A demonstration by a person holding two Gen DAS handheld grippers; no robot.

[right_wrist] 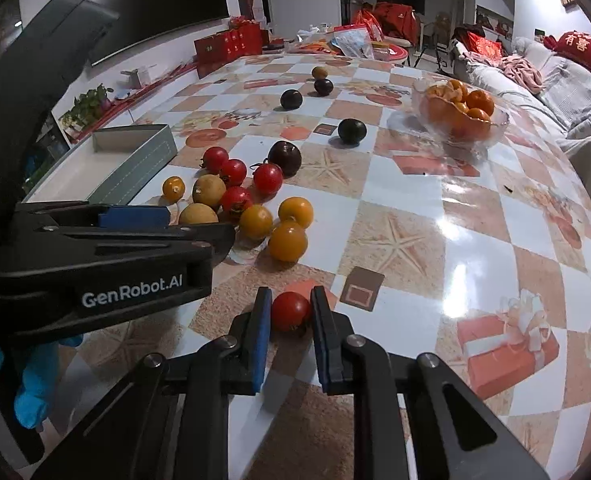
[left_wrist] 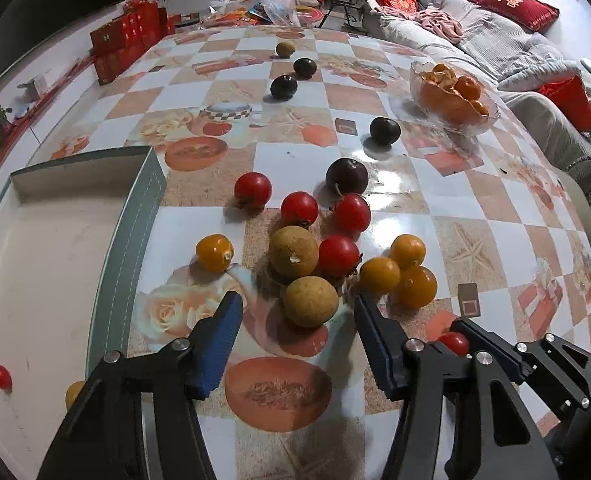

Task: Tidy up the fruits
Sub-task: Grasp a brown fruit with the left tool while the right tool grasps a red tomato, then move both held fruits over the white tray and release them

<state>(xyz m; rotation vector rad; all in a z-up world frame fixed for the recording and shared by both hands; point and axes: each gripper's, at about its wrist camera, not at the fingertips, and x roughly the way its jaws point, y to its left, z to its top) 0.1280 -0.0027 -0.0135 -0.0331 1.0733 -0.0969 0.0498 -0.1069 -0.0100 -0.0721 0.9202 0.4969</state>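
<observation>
A pile of red [left_wrist: 338, 251], yellow [left_wrist: 379, 275] and tan [left_wrist: 310, 301] fruits lies mid-table; dark plums [left_wrist: 346, 176] lie farther back. My left gripper [left_wrist: 295, 304] is open, its tips either side of the near tan fruit, not touching. A white tray [left_wrist: 55, 264] on the left holds one red tomato [left_wrist: 1, 377]. My right gripper [right_wrist: 289, 300] is closed around a red tomato [right_wrist: 290, 311] resting on the table; it also shows in the left wrist view [left_wrist: 455, 342]. The pile [right_wrist: 255, 222] and tray [right_wrist: 107, 160] show in the right wrist view.
A glass bowl of oranges [left_wrist: 453, 98] stands at the right, also in the right wrist view [right_wrist: 459, 114]. Red gift boxes [left_wrist: 123, 46] and clutter sit at the far end. A sofa [left_wrist: 515, 52] runs along the table's right. The left gripper body [right_wrist: 95, 264] fills the left.
</observation>
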